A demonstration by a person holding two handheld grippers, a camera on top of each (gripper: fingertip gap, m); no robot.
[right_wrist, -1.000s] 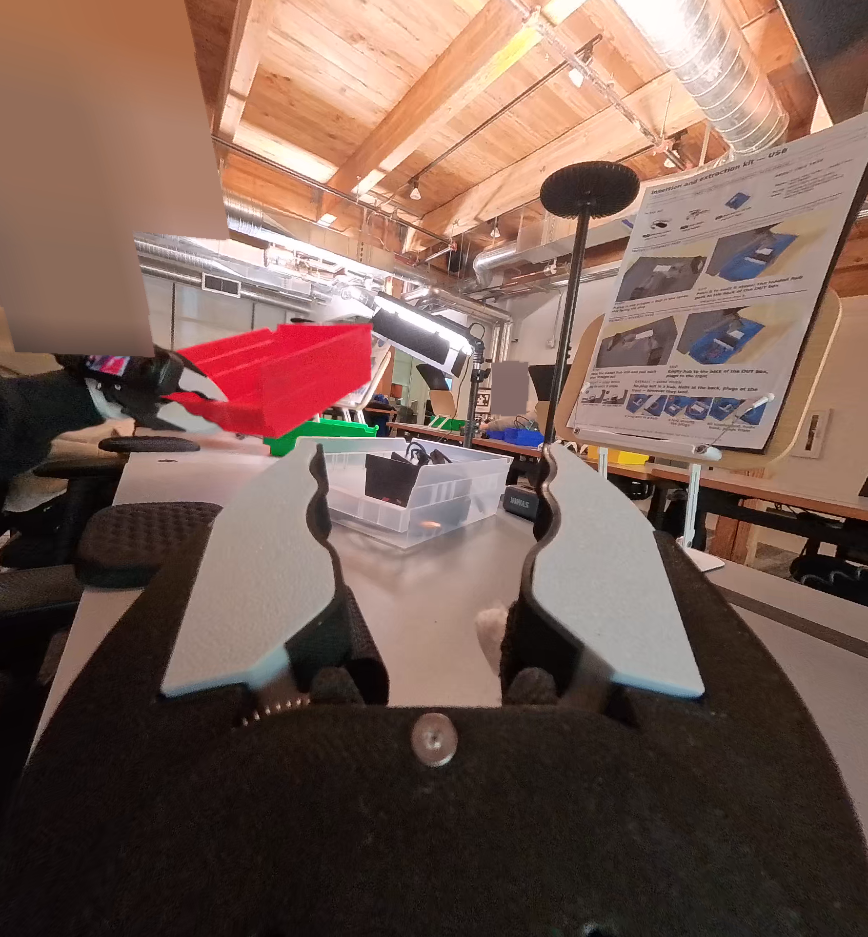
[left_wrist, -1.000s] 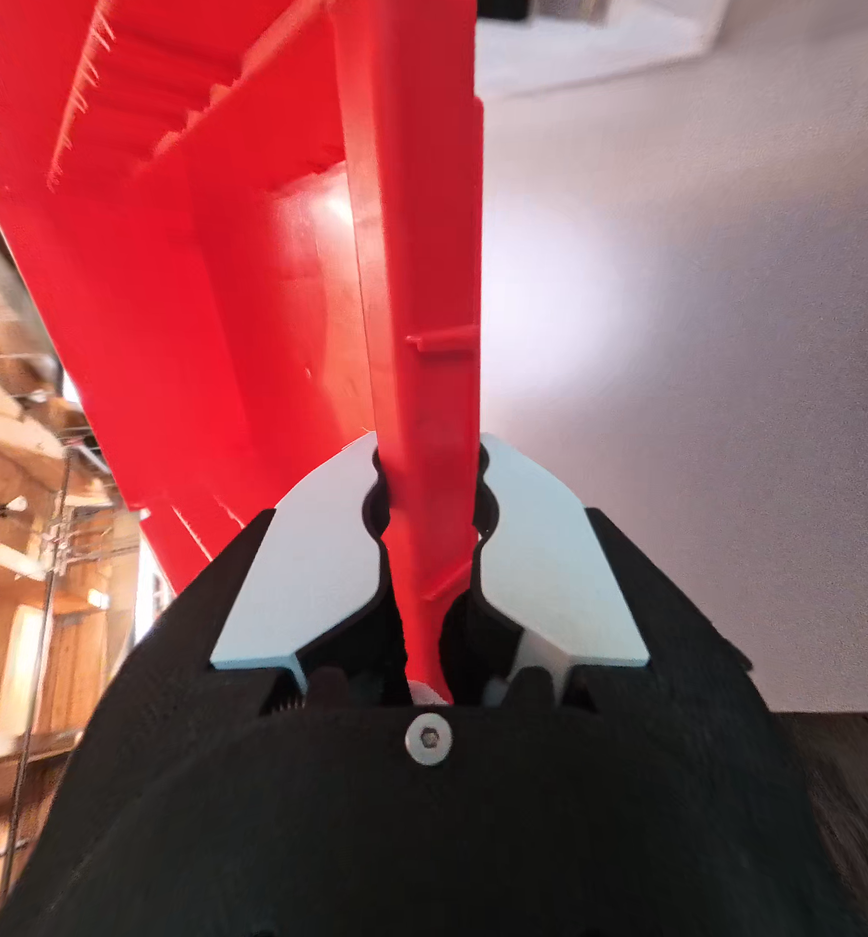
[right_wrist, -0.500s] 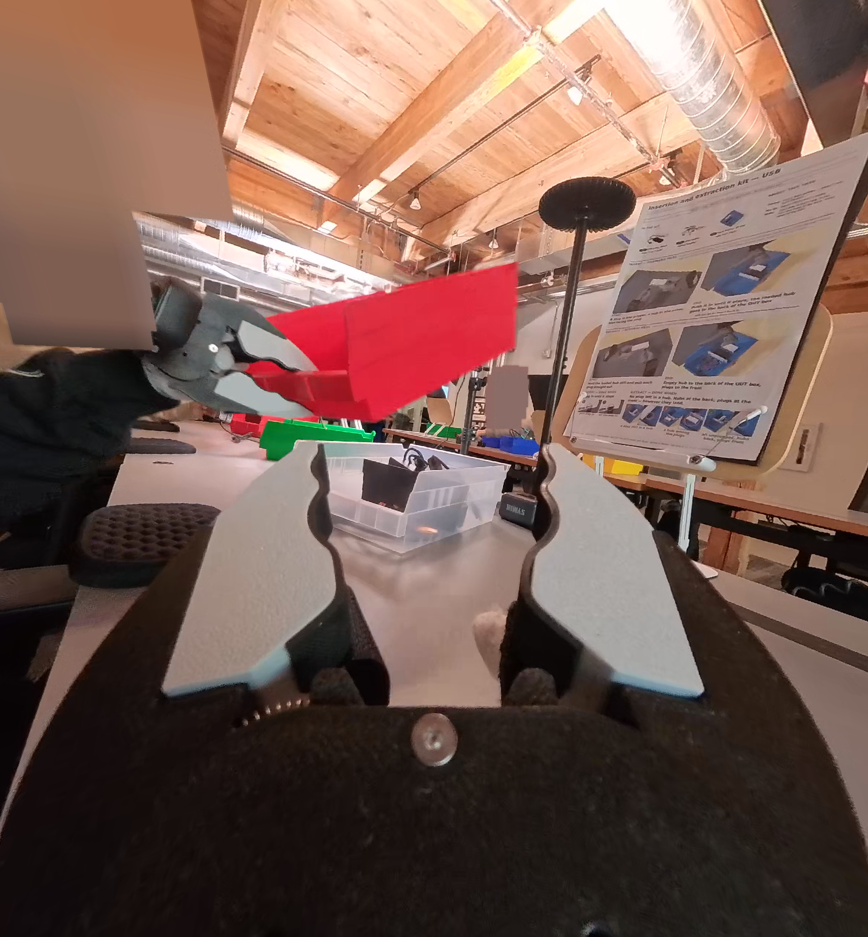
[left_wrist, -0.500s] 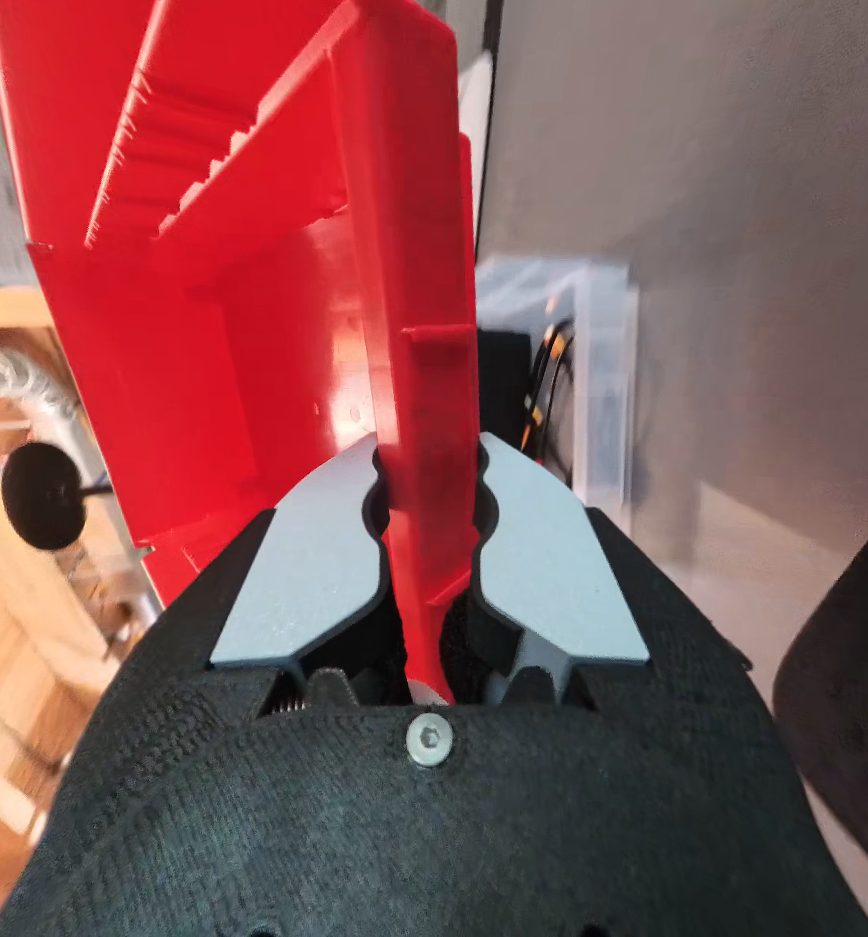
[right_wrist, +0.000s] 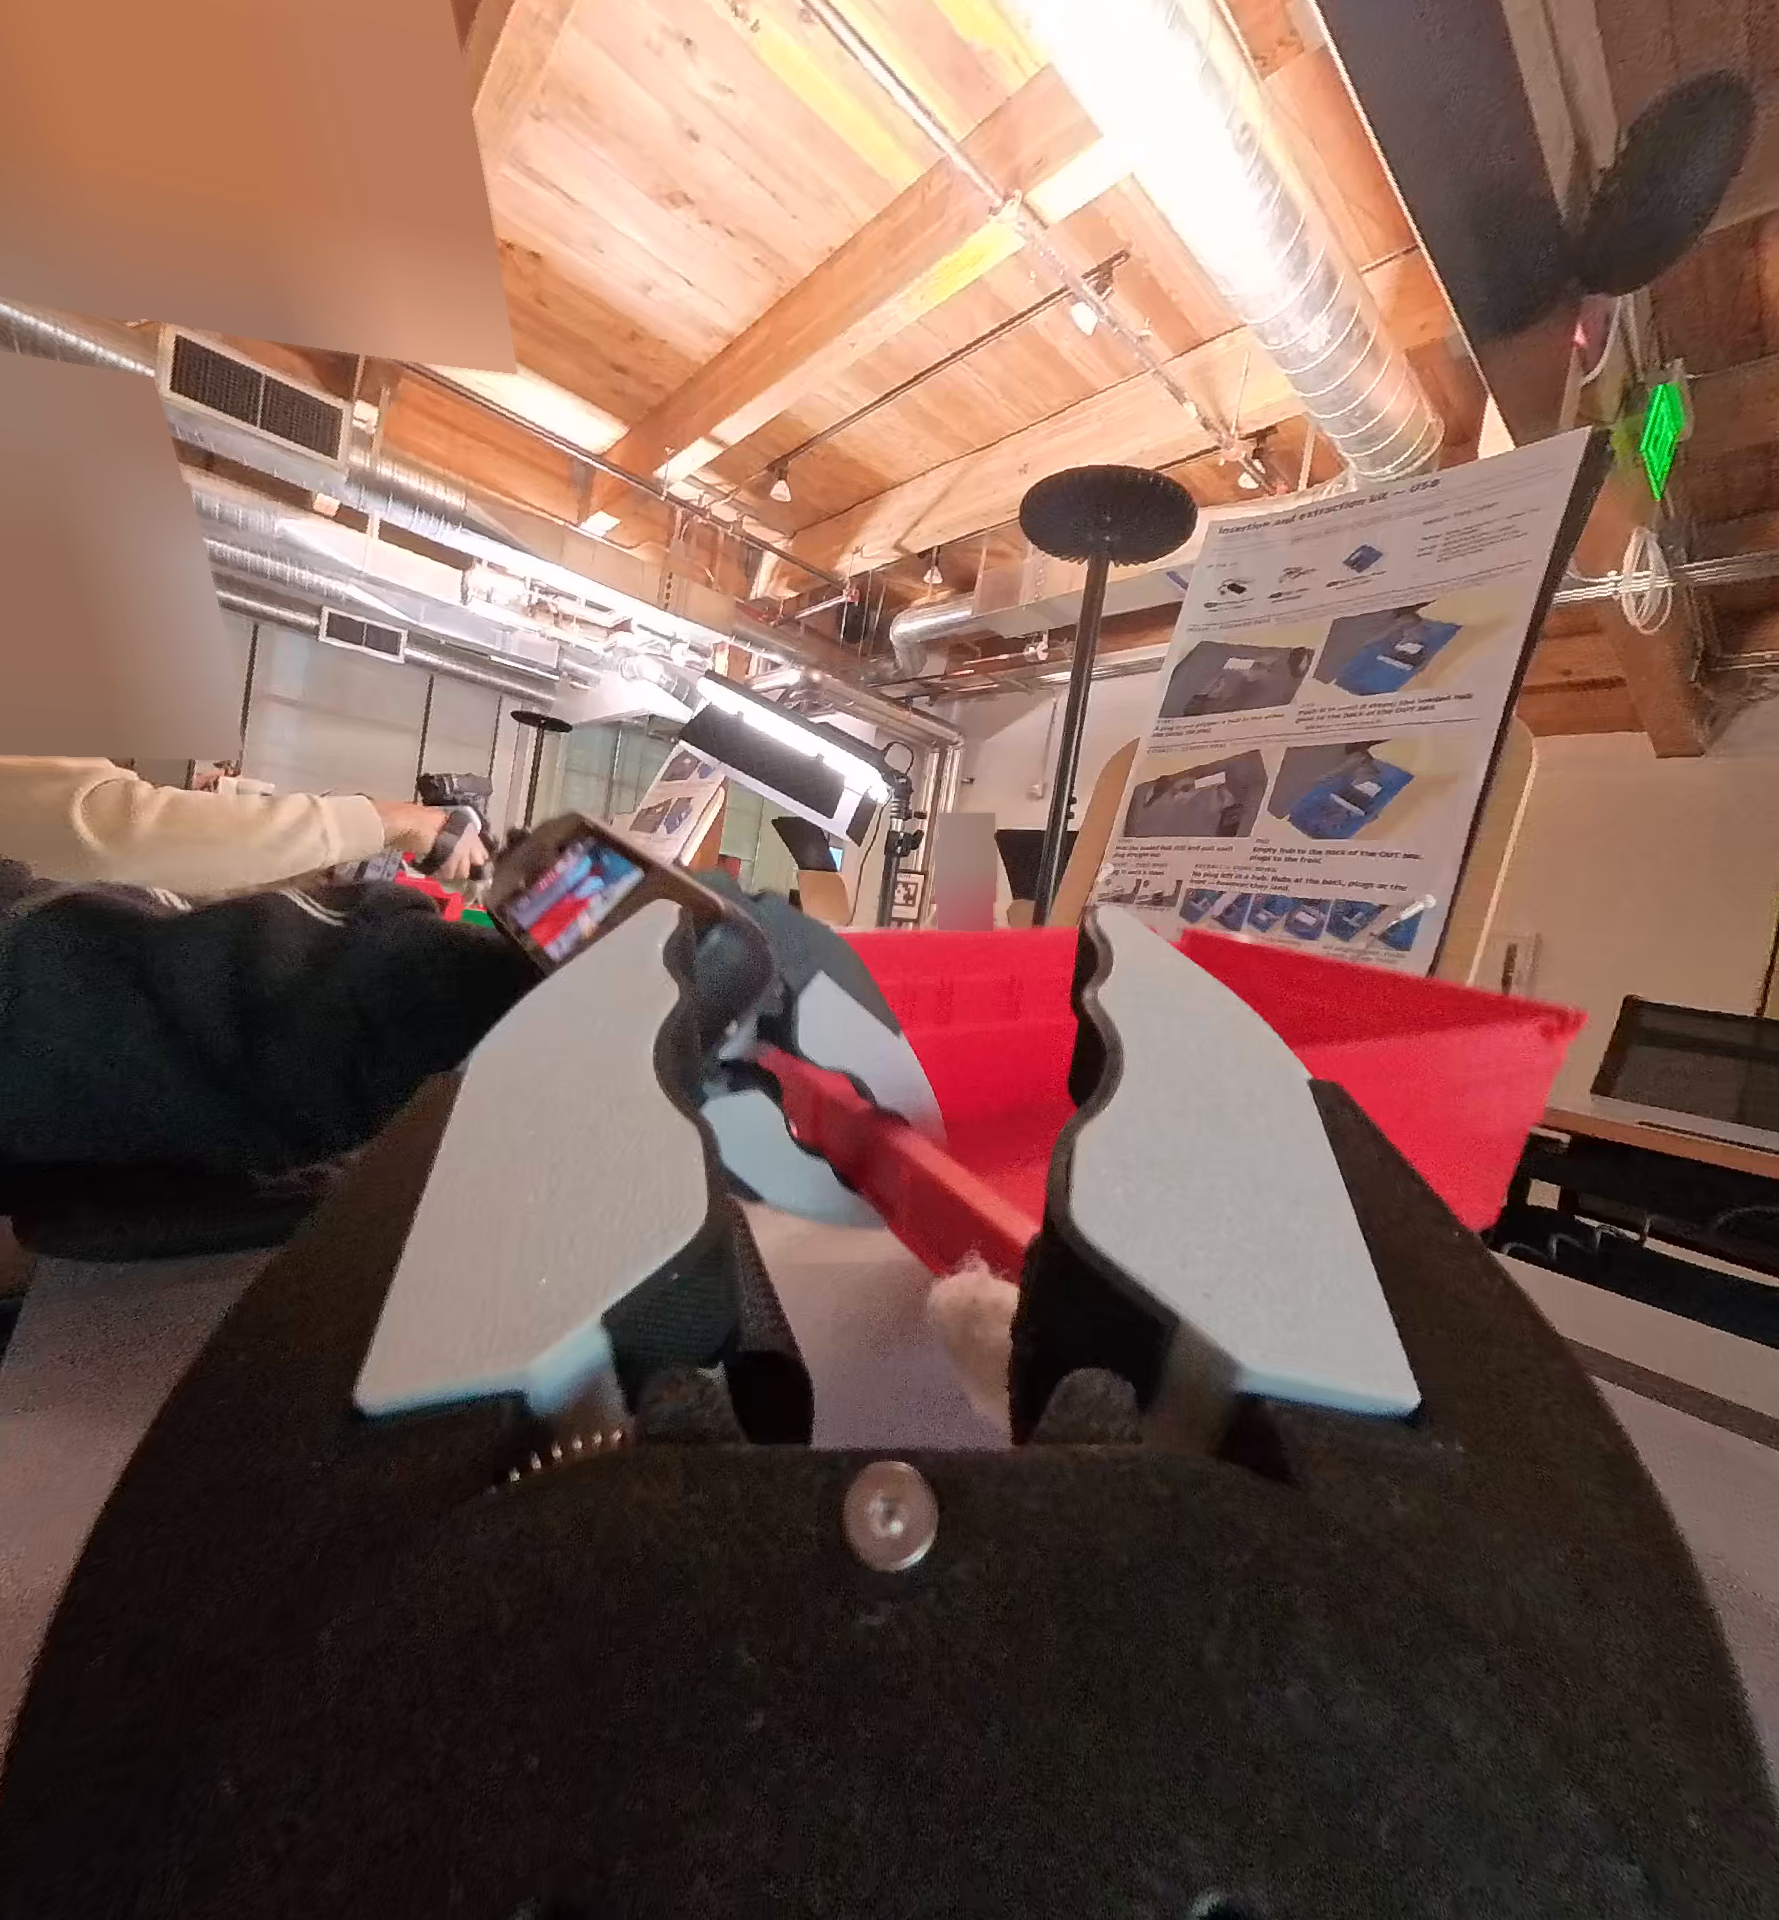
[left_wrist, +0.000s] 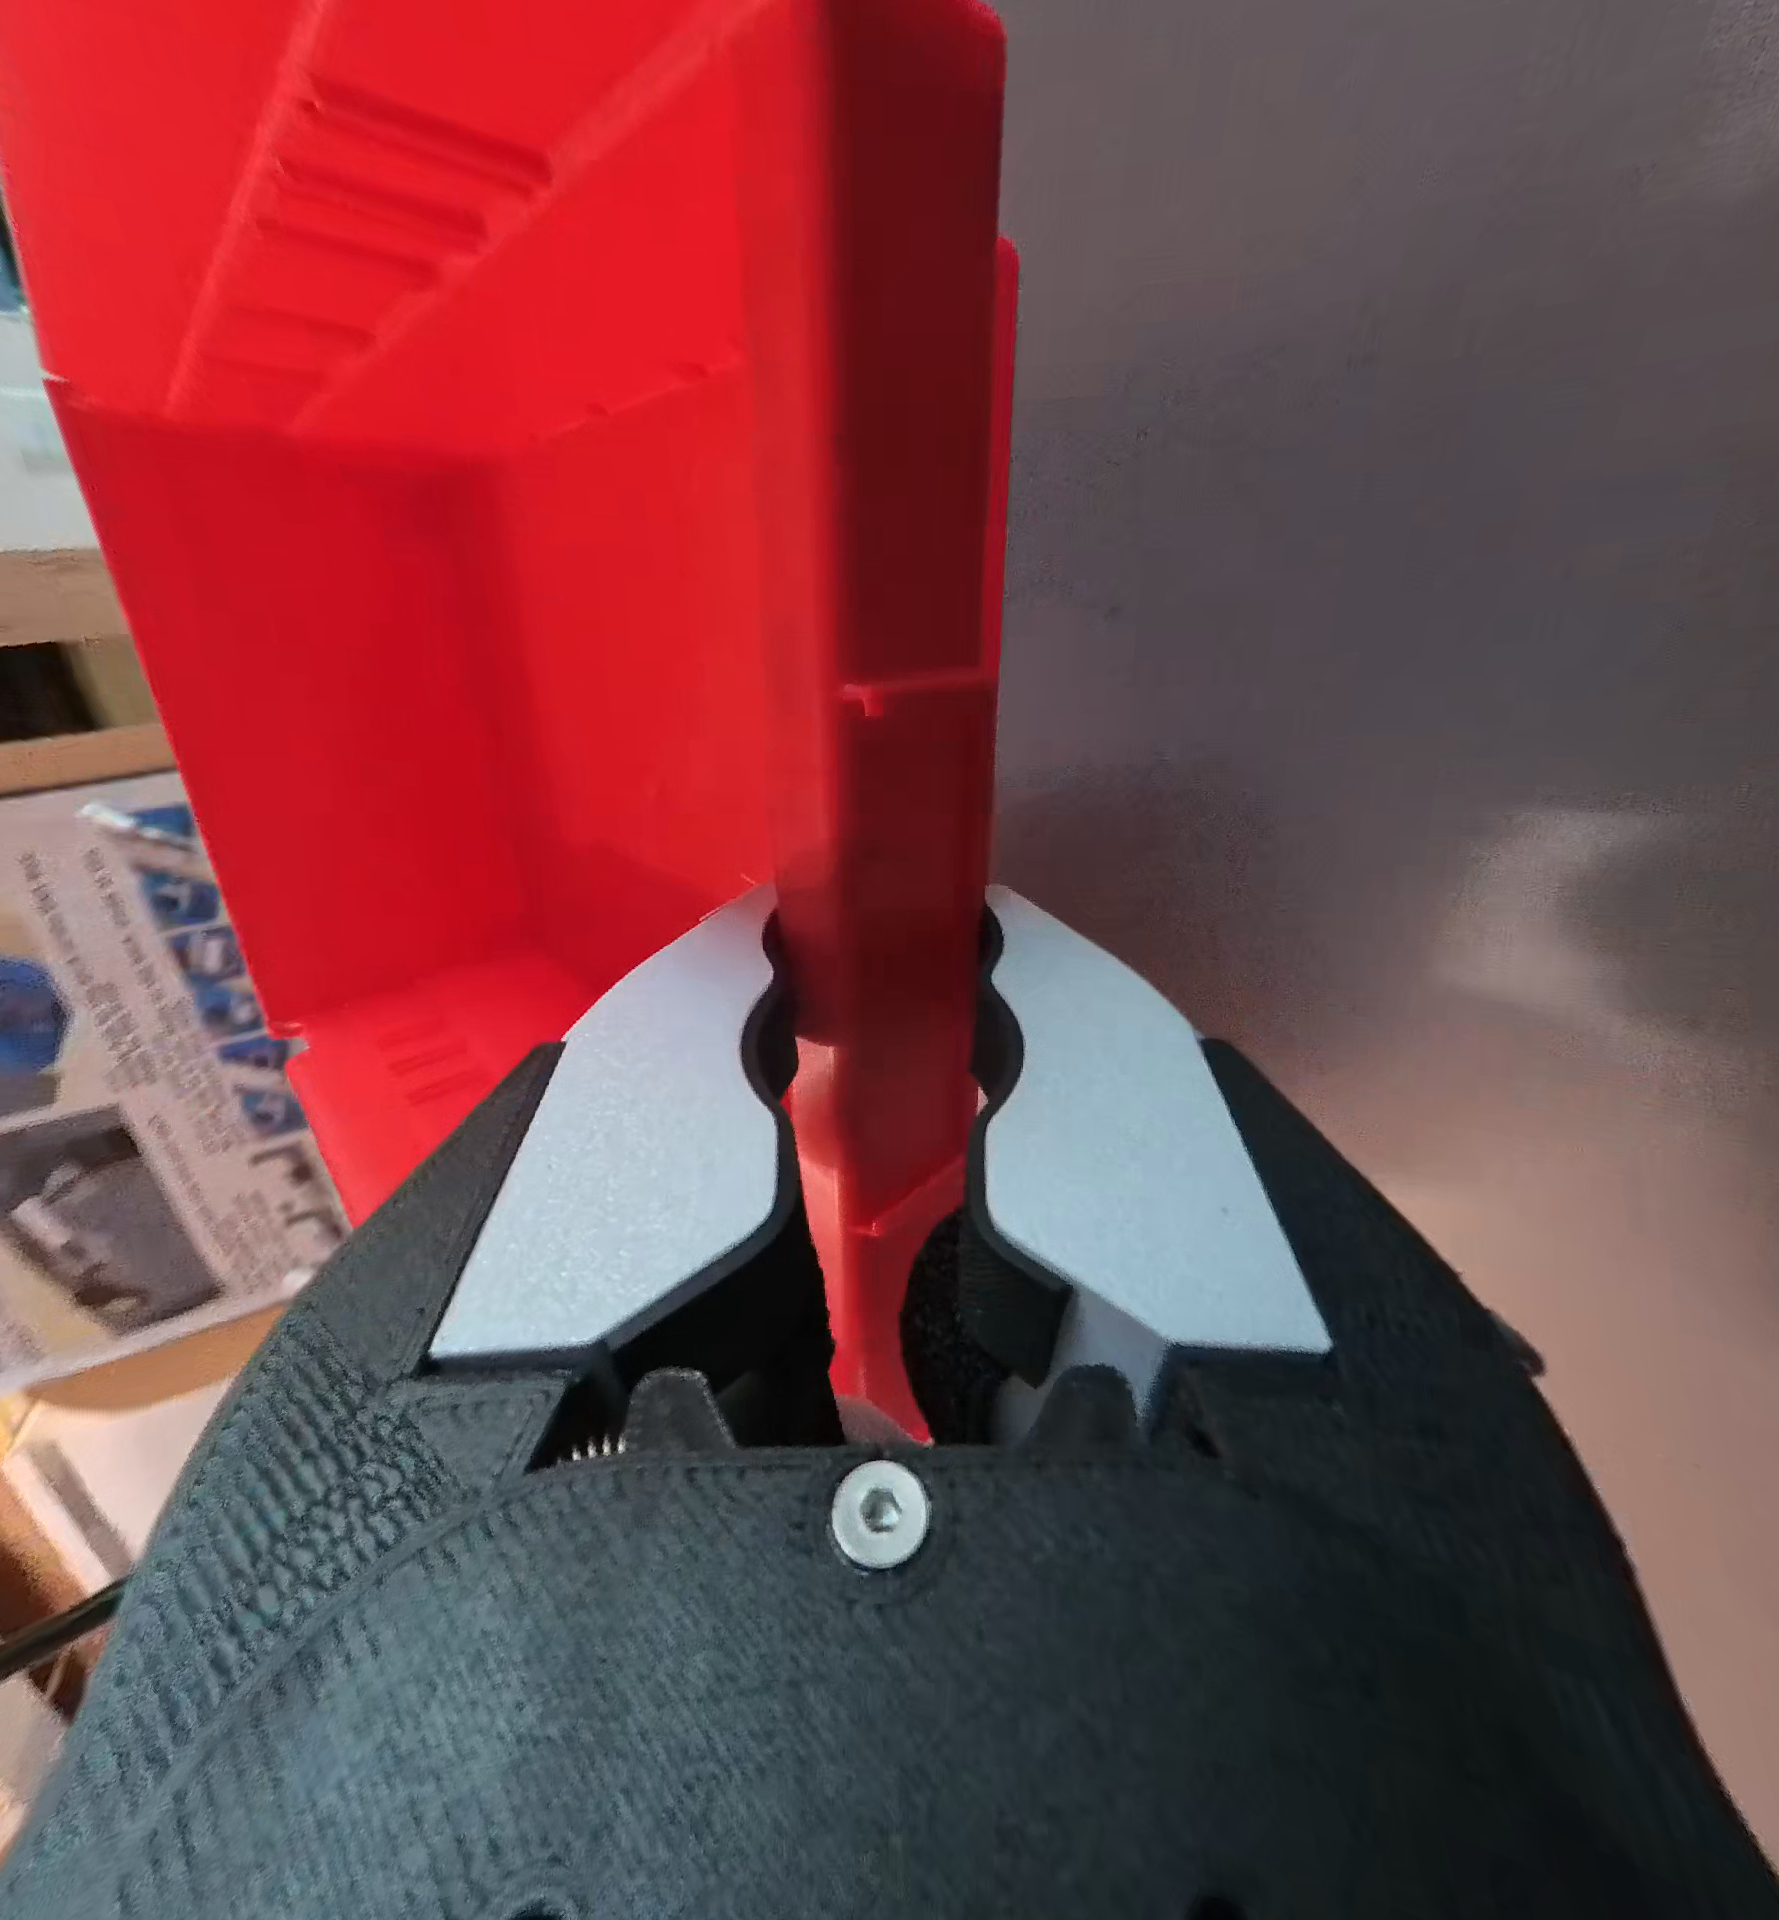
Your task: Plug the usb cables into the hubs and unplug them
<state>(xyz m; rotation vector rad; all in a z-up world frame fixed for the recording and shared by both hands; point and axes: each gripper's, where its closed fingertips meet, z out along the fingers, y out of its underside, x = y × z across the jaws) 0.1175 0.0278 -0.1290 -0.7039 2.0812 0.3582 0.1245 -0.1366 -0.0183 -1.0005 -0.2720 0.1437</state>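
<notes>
My left gripper (left_wrist: 880,940) clamps a red bin's (left_wrist: 428,644) wall.
The ribbed plastic bin looks empty above the grey table (right_wrist: 864,1340); my right gripper (right_wrist: 874,1039) gapes, holding nothing. No cables or hubs visible.

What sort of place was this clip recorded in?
Probably a shared workshop or lab in a converted industrial loft: exposed timber ceiling with bare silver ducting, an illustrated instruction sheet on a stand, and another person's cream sleeve working at a farther table.

My left textured black plastic hand-held gripper (left_wrist: 880,1049) has pale grey wavy-edged fingers (left_wrist: 625,1164), a silver hex screw (left_wrist: 880,1524), black sleeve (right_wrist: 189,1049).
</notes>
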